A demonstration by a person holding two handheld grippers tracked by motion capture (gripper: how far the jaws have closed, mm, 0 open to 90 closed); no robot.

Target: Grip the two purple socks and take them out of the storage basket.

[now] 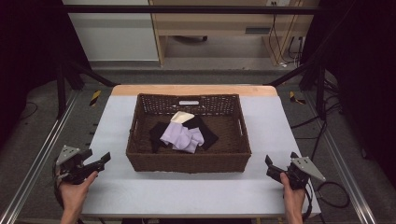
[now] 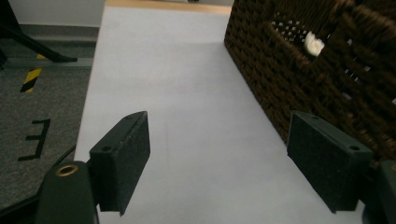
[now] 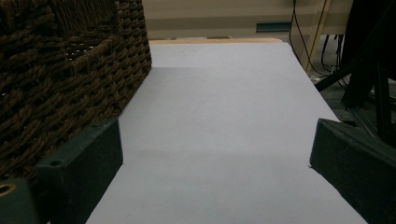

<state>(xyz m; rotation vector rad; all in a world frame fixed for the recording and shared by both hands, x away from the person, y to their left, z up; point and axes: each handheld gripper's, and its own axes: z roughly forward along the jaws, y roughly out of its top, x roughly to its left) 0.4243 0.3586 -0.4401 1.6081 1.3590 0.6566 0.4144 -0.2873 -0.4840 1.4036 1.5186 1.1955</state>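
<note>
In the middle of the white table [image 1: 140, 196] sits a big brown wicker basket [image 1: 188, 162], with a soft pile of clothes in it: black piece [image 1: 159, 133], lilac one [image 1: 183, 137], cream bit [image 1: 181, 117] at the far side. Light, floppy stuff, so I'd pinch a bunched fold up top. Left gripper [image 1: 97, 162] and right gripper [image 1: 269, 166] sit wide open and empty, either side of the basket's near corners.

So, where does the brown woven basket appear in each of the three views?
High view: the basket stands in the middle of the table, cloths inside.
Left gripper view: its woven wall fills the upper right.
Right gripper view: its wall fills the upper left.
Shared landmark: the pale table top under it.
</note>
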